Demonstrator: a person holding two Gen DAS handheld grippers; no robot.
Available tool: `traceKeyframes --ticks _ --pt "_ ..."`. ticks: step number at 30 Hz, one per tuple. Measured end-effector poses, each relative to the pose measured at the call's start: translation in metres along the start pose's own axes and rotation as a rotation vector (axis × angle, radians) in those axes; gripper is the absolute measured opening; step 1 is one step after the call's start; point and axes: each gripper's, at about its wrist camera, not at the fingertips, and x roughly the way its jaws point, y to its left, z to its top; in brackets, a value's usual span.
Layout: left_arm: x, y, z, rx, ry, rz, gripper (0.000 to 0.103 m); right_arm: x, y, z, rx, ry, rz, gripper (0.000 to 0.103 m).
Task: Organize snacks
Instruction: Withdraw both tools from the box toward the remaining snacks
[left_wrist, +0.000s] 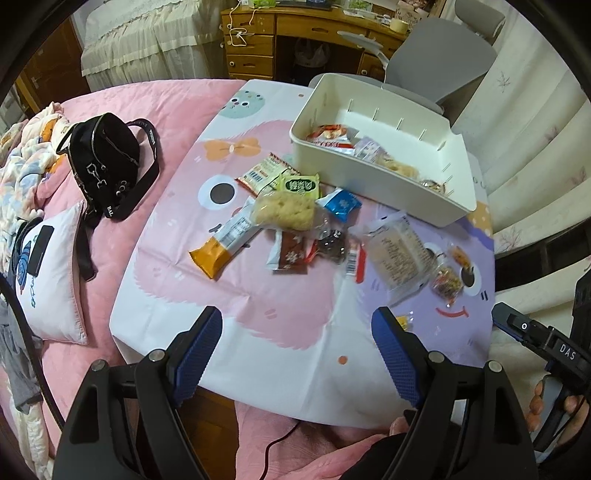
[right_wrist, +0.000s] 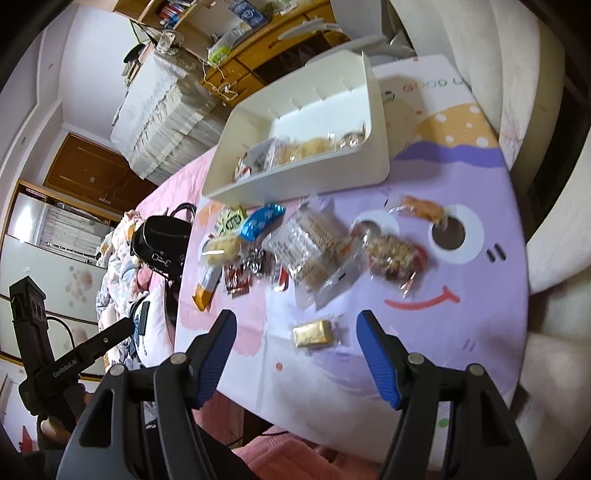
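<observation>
Left cam: my left gripper (left_wrist: 297, 334) spread wide, holding nothing, over printed mat (left_wrist: 288, 332). Snack pile (left_wrist: 291, 221) mid-mat, white bin (left_wrist: 384, 177) behind; its near wall hides most packets inside.

Right cam: right gripper (right_wrist: 295, 338) spread too, gold packet (right_wrist: 312, 333) between fingertips, not touching. Blurry, labels unreadable.

Bare mat (left_wrist: 288, 332) lies near; scattered snacks (left_wrist: 280, 218) crowd before the bin (left_wrist: 388, 184).

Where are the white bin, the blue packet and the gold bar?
white bin (left_wrist: 388, 192): left wrist view, on its near outer wall.
blue packet (right_wrist: 260, 220): right wrist view, on the wrapper's middle.
gold bar (right_wrist: 312, 333): right wrist view, on its top face.
</observation>
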Motion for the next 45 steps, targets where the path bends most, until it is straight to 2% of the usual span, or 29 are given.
traceKeyframes --ticks 12,19,26,31,37,41,45 --pt "0.019 0.065 0.02 0.097 0.025 -0.02 0.082 0.032 0.036 -0.021 0.16 -0.035 -0.027 0.067" --pt "0.023 0.091 0.039 0.188 -0.053 -0.068 0.082 0.058 0.06 -0.05 0.27 -0.068 -0.069 0.067" --pt "0.033 0.099 0.055 0.366 -0.124 -0.108 0.082 0.071 0.075 -0.083 0.41 -0.188 -0.188 0.067" --pt "0.054 0.098 0.06 0.438 -0.071 -0.125 0.082 0.076 0.083 -0.104 0.482 -0.271 -0.277 0.067" --pt "0.085 0.096 0.062 0.469 0.025 -0.137 0.082 0.079 0.088 -0.121 0.493 -0.31 -0.374 0.067" --pt "0.104 0.097 0.058 0.47 0.081 -0.137 0.082 0.084 0.093 -0.128 0.433 -0.323 -0.472 0.067" --pt "0.122 0.098 0.056 0.477 0.122 -0.117 0.082 0.094 0.094 -0.131 0.372 -0.345 -0.51 0.067"
